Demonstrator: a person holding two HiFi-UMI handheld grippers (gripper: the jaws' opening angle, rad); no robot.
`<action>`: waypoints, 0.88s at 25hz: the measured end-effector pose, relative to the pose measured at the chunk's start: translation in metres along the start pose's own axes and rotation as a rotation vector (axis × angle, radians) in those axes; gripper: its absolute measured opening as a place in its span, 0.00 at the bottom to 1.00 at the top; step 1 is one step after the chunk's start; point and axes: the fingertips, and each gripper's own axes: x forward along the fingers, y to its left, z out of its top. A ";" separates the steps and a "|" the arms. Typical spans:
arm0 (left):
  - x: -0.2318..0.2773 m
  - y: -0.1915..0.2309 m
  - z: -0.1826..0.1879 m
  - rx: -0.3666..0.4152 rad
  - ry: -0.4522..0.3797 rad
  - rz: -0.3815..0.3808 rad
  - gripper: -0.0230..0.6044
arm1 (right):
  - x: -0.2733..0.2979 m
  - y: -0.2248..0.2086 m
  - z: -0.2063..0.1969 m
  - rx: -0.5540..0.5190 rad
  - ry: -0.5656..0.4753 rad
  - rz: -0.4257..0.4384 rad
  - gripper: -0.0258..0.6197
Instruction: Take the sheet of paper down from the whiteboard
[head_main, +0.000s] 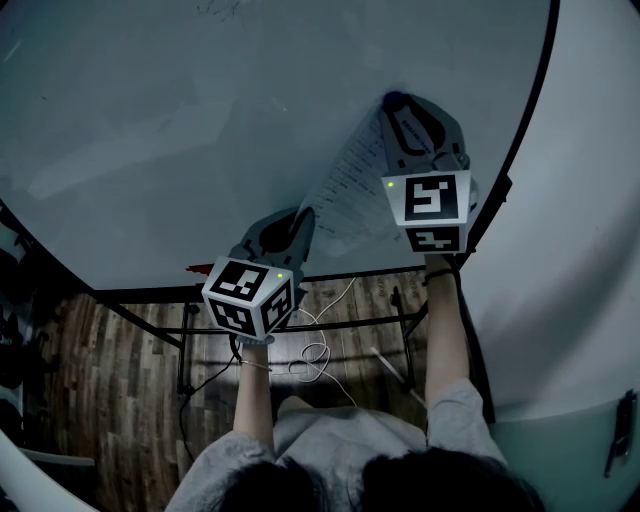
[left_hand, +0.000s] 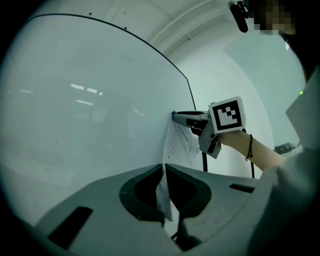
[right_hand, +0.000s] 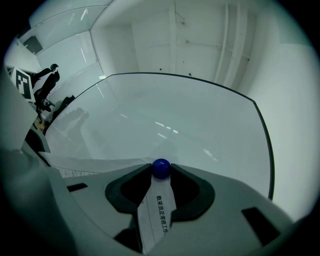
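A printed sheet of paper (head_main: 345, 195) hangs on the whiteboard (head_main: 180, 110), pinned at its top corner by a round blue magnet (right_hand: 161, 168). My right gripper (head_main: 393, 102) is up at that corner, and in the right gripper view its jaw tips press on both sides of the magnet, with the paper (right_hand: 160, 215) running between the jaws. My left gripper (head_main: 300, 215) is at the sheet's lower left edge. In the left gripper view its jaws (left_hand: 164, 169) are shut on the paper's edge (left_hand: 177, 145), and the right gripper (left_hand: 176, 116) shows further along the board.
The whiteboard's black frame (head_main: 530, 110) and stand legs (head_main: 180, 335) rise from a wooden floor (head_main: 130, 400). A white cable (head_main: 315, 355) lies under the board. A pale wall (head_main: 590, 250) is to the right. A dark object (head_main: 620, 432) hangs at the lower right.
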 end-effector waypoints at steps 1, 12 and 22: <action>0.001 0.000 -0.001 -0.003 0.001 -0.002 0.05 | 0.001 0.000 -0.001 0.002 0.000 0.000 0.23; -0.009 -0.001 -0.011 -0.032 0.009 -0.002 0.05 | -0.002 -0.005 -0.003 0.021 0.001 -0.003 0.23; -0.026 0.014 -0.045 -0.044 0.012 0.003 0.05 | -0.005 0.026 -0.020 0.042 -0.002 -0.010 0.23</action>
